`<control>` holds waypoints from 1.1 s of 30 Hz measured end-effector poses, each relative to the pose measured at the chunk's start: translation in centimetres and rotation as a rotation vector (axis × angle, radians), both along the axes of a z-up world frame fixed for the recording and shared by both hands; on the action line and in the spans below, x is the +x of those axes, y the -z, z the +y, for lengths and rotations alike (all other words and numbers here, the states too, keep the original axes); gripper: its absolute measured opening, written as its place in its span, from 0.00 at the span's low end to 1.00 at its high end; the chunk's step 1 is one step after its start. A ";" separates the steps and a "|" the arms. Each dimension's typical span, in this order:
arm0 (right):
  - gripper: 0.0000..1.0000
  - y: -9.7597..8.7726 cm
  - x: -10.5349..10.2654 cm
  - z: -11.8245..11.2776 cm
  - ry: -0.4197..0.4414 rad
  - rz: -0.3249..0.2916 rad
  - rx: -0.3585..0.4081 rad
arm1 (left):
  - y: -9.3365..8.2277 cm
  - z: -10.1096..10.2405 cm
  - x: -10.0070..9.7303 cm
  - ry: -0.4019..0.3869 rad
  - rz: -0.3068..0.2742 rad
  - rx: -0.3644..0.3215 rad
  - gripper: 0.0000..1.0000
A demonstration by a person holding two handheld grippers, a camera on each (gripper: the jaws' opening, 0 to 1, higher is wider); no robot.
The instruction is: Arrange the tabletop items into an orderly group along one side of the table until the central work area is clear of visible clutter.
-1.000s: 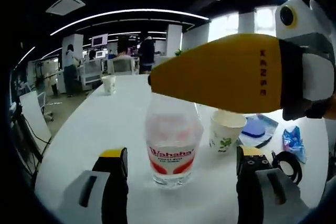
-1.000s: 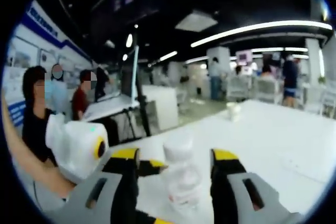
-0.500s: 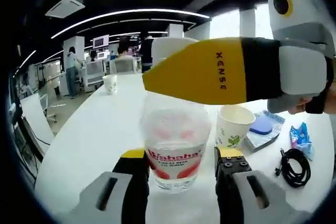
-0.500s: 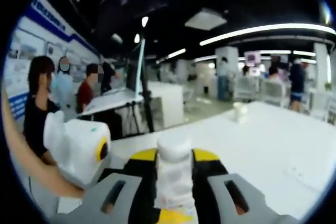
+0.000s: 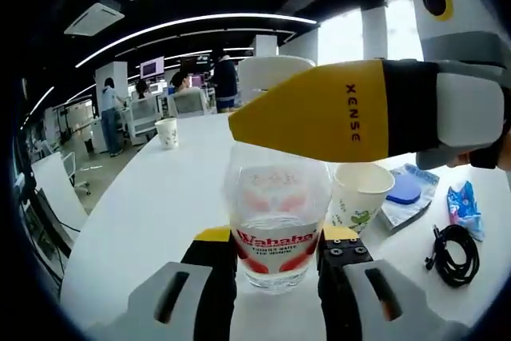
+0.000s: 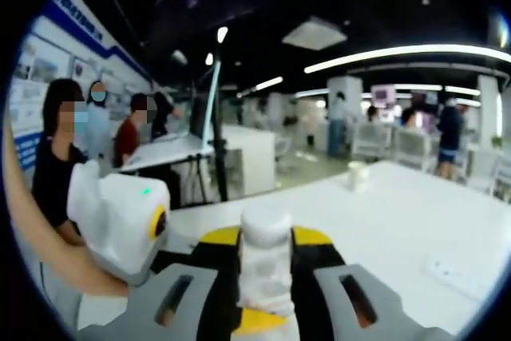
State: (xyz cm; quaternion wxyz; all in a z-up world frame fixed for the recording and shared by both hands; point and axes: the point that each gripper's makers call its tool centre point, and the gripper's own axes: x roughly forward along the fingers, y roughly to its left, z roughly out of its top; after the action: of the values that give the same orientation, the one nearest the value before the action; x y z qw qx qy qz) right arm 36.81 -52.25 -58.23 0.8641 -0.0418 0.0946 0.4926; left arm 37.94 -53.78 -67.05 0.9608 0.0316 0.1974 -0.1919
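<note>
Since a second ago both our tongs have closed on the water bottle [image 5: 276, 221]: our left gripper [image 5: 276, 255] clamps its base, our right gripper [image 6: 266, 257] clamps its neck. It stands on the table [image 5: 152, 197], the paper cup [image 5: 357, 196] just beside it.

Bright ceiling strip lights, window glare, fisheye warping, soft blur

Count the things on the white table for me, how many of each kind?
Water bottle: 1
Paper cups: 2
Blue-lidded box: 1
Blue packet: 1
Black cable: 1
Total: 6
</note>
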 end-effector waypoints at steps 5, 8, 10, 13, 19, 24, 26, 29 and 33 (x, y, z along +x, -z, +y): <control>0.19 -0.9 1.3 -1.1 0.032 -0.016 0.023 | -0.8 -0.9 1.5 0.017 -0.025 0.012 0.38; 0.19 -1.0 2.0 -1.7 0.054 -0.011 0.031 | -0.9 -1.6 2.1 0.032 -0.027 0.016 0.38; 0.19 -0.9 2.2 -1.8 0.058 -0.013 0.027 | -0.9 -1.8 2.2 0.034 -0.026 0.015 0.38; 0.19 -0.5 2.6 -2.0 0.067 -0.011 0.016 | -0.5 -2.1 2.5 0.035 -0.017 0.014 0.38; 0.19 0.0 3.0 -2.3 0.074 0.000 0.013 | -0.1 -2.3 2.7 0.036 -0.013 0.009 0.38; 0.19 0.7 3.0 -2.2 0.072 0.017 0.006 | 0.6 -2.3 2.5 0.031 0.002 0.008 0.38; 0.19 0.6 2.9 -2.0 0.062 0.010 0.010 | 0.5 -2.1 2.5 0.016 -0.004 -0.002 0.38; 0.19 0.6 3.2 -1.9 0.062 0.010 0.015 | 0.4 -2.1 2.7 0.005 -0.011 -0.015 0.38; 0.19 0.7 3.2 -2.0 0.065 0.009 0.015 | 0.4 -2.2 2.7 -0.010 -0.019 -0.026 0.38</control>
State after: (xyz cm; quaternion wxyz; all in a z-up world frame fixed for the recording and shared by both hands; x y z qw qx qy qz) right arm 40.01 -54.27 -58.90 0.8794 -0.0301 0.0961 0.4654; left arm 40.67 -55.99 -67.47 0.9639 0.0197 0.1859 -0.1894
